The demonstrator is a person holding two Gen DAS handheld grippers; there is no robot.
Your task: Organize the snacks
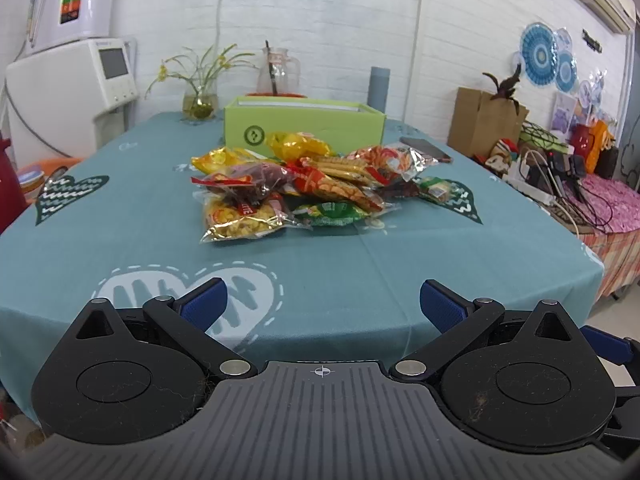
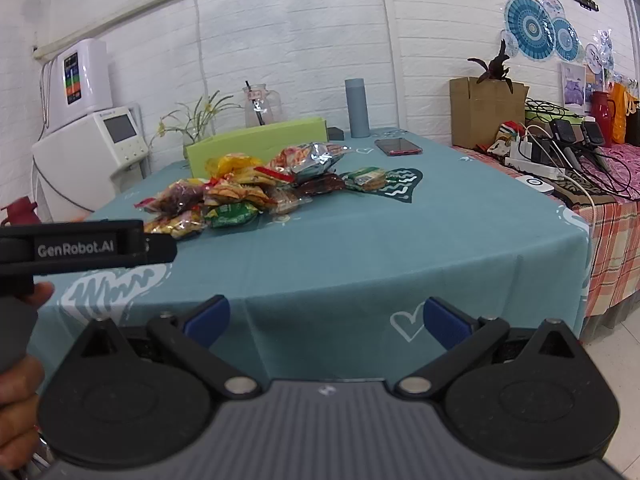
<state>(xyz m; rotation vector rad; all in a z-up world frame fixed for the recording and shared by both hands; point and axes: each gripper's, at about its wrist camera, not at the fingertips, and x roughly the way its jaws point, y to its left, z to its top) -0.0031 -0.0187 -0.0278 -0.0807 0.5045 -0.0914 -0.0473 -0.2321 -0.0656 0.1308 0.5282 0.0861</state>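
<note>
Snack pile (image 1: 304, 184): roughly 10 packets are lying heaped in the middle of the teal tablecloth (image 1: 440, 260); the overlap is making an exact count impossible.
Yellow packets: 2 are showing, 1 at the near left edge (image 1: 240, 222) and 1 at the back against the box (image 1: 298, 144).
Green packet (image 1: 334, 213): 1 is sitting at the near edge of the heap.
Stray packet (image 2: 366, 178): 1 small green-and-yellow pack is lying just beside the heap, on a dark heart print.
Green box (image 1: 308, 128): 1 is standing open-topped right behind the pile; its inside is hidden from here.
Glass pitcher (image 1: 278, 72): 1 is standing behind the box, holding a dark stick.
Vase (image 1: 199, 103): 1 is holding yellow flowers.
Grey cylinder (image 2: 357, 108): 1 is standing upright at the far edge.
Phone (image 2: 398, 146): 1 is lying flat near the cylinder.
Left gripper (image 1: 323, 300): hovering at the near table edge, fingers spread wide, gripping nothing.
Right gripper (image 2: 326, 316): hovering likewise, fingers wide apart, holding nothing.
</note>
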